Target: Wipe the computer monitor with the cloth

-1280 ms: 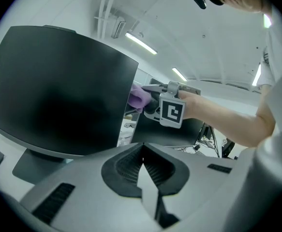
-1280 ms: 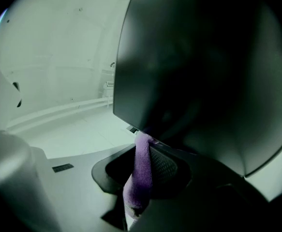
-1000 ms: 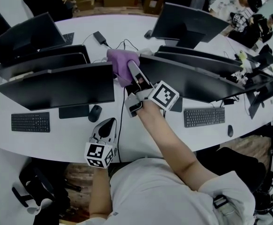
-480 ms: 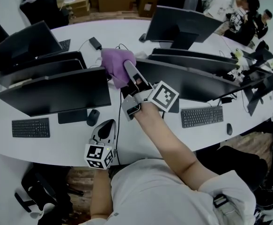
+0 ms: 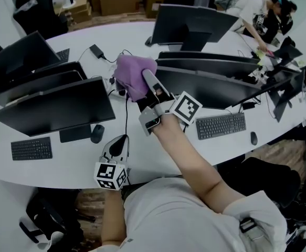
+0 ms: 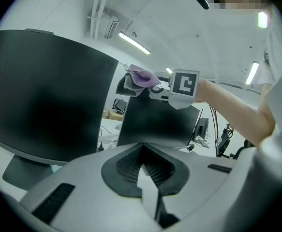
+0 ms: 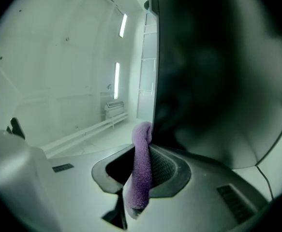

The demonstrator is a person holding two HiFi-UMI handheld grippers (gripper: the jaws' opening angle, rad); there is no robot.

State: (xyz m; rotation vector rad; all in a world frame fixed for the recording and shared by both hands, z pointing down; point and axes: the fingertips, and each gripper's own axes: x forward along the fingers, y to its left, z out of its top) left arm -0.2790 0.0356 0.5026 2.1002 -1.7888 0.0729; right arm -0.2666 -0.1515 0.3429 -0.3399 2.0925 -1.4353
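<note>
Cloth (image 5: 133, 73) clamped in R gripper (image 7: 143, 167), at monitor (image 5: 210, 88) edge.

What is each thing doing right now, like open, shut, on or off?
monitor: upright, screen dark.
cloth: bunched up at the monitor's edge.
right gripper: shut on cloth.
left gripper: shut, empty, held low.

Right tool (image 5: 146, 81): arm outstretched, jaws clamped on cloth (image 5: 130, 73). Left tool (image 5: 119, 140): low at counter's (image 5: 63, 166) near edge, jaws together, empty.
</note>
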